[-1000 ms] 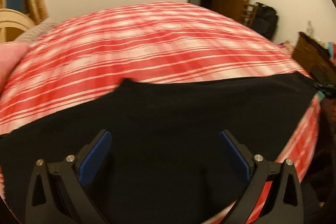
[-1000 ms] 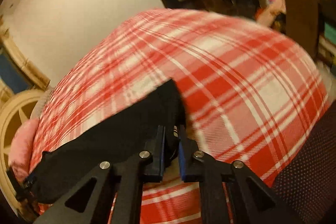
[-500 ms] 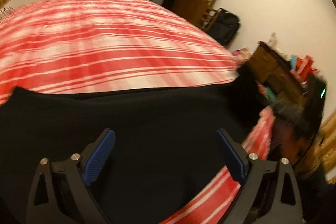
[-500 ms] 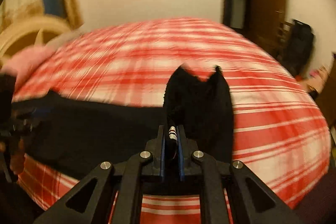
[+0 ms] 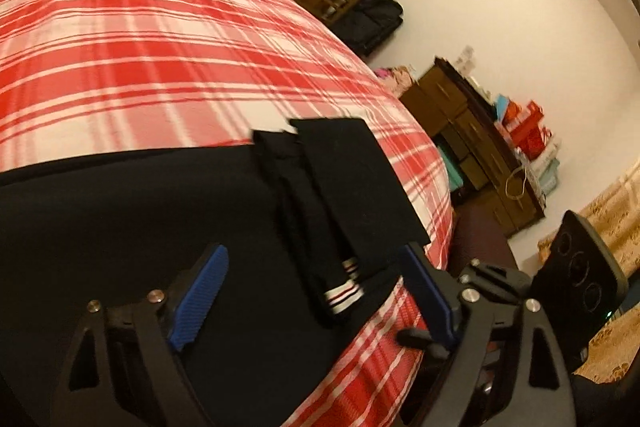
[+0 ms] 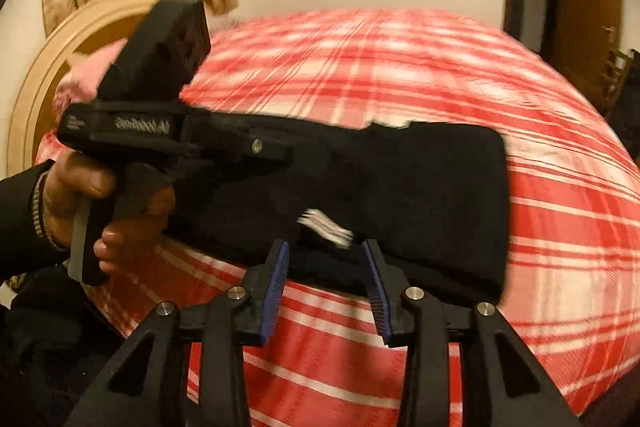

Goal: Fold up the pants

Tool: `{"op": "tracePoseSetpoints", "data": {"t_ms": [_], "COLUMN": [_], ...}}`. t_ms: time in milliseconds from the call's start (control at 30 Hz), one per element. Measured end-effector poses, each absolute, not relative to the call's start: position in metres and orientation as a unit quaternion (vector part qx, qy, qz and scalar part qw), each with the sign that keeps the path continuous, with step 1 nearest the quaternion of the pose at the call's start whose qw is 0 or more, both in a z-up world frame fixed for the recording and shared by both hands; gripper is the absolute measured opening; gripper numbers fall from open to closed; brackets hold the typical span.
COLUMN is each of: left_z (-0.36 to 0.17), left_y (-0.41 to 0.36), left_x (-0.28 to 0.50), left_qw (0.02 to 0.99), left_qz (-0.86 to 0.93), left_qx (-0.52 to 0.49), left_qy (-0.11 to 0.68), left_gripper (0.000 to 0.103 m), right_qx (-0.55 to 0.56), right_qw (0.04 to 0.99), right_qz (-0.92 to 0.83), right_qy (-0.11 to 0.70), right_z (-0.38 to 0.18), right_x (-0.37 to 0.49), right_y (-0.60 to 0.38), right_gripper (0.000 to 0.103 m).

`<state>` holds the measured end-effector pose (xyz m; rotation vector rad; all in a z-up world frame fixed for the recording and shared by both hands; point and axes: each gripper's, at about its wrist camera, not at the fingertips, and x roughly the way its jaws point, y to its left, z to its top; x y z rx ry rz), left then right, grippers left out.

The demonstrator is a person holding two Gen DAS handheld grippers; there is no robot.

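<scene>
Right gripper (image 6: 325, 269) released folded pants (image 6: 400, 195) | both jaws spread, left gripper (image 5: 312, 301) too | risk: fold ahead springs open

Left tongs (image 5: 316, 295): black frame, triangular cut-outs, silver screws near fingertips, blue ribbed pads (image 5: 200, 301).
Seen from right camera: left tongs (image 6: 256, 147) black, pistol-style handle, boxy block on top, white lettering along side, too blurred to read.
Right tongs (image 6: 325, 269): same black frame, silver screws, blue ribbed pads (image 6: 276, 285).
Left hand (image 6: 92, 211): black sleeve (image 6: 20, 223), beaded bracelets (image 6: 40, 207) at wrist.
</scene>
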<state>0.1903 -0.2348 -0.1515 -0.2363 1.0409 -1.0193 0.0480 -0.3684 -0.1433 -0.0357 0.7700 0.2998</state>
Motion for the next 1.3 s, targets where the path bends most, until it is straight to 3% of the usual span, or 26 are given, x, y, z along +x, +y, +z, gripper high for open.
{"op": "tracePoseSetpoints", "data": {"t_ms": [100, 167, 367, 400, 433, 467, 533, 833, 1067, 1167, 1233, 1300], "left_z": [-0.152, -0.151, -0.150, -0.151, -0.152, -0.153, -0.151, -0.107, -0.121, -0.142, -0.150, -0.151], "left_y": [-0.255, -0.266, -0.299, -0.302, -0.304, -0.303, -0.301, -0.262, -0.266, -0.276, -0.281, -0.287], "left_x": [0.187, 0.186, 0.182, 0.181, 0.181, 0.181, 0.180, 0.170, 0.182, 0.187, 0.189, 0.186], "left_qw": [0.737, 0.726, 0.726, 0.731, 0.734, 0.732, 0.735, 0.777, 0.768, 0.749, 0.742, 0.741], "left_qz": [-0.474, -0.486, -0.486, -0.481, -0.474, -0.474, -0.471, -0.463, -0.458, -0.458, -0.456, -0.459], "left_qx": [-0.085, -0.080, -0.058, -0.052, -0.041, -0.037, -0.036, -0.017, -0.043, -0.057, -0.065, -0.066], "left_qy": [0.475, 0.480, 0.483, 0.482, 0.485, 0.488, 0.486, 0.427, 0.445, 0.476, 0.486, 0.487], "left_gripper": [0.081, 0.071, 0.058, 0.045, 0.022, 0.013, 0.008, 0.006, 0.009, 0.015, 0.038, 0.045], "right_qx": [0.001, 0.010, 0.056, 0.058, 0.061, 0.065, 0.082, 0.125, 0.098, 0.063, 0.067, 0.070], "right_qw": [0.924, 0.930, 0.948, 0.951, 0.953, 0.954, 0.956, 0.952, 0.941, 0.929, 0.927, 0.926], "right_qz": [0.128, 0.119, 0.057, 0.048, 0.037, 0.031, 0.019, 0.003, 0.075, 0.057, 0.058, 0.060], "right_qy": [0.360, 0.347, 0.307, 0.301, 0.295, 0.290, 0.281, 0.280, 0.314, 0.359, 0.366, 0.366], "right_z": [-0.140, -0.136, -0.133, -0.133, -0.132, -0.131, -0.129, -0.132, -0.144, -0.160, -0.164, -0.164], "right_x": [0.044, 0.040, 0.040, 0.040, 0.041, 0.042, 0.039, 0.040, 0.049, 0.061, 0.063, 0.063], "right_y": [-0.385, -0.394, -0.422, -0.424, -0.427, -0.428, -0.437, -0.459, -0.427, -0.417, -0.419, -0.420], "right_gripper": [0.040, 0.040, 0.041, 0.041, 0.042, 0.046, 0.055, 0.056, 0.056, 0.056, 0.056, 0.056]}}
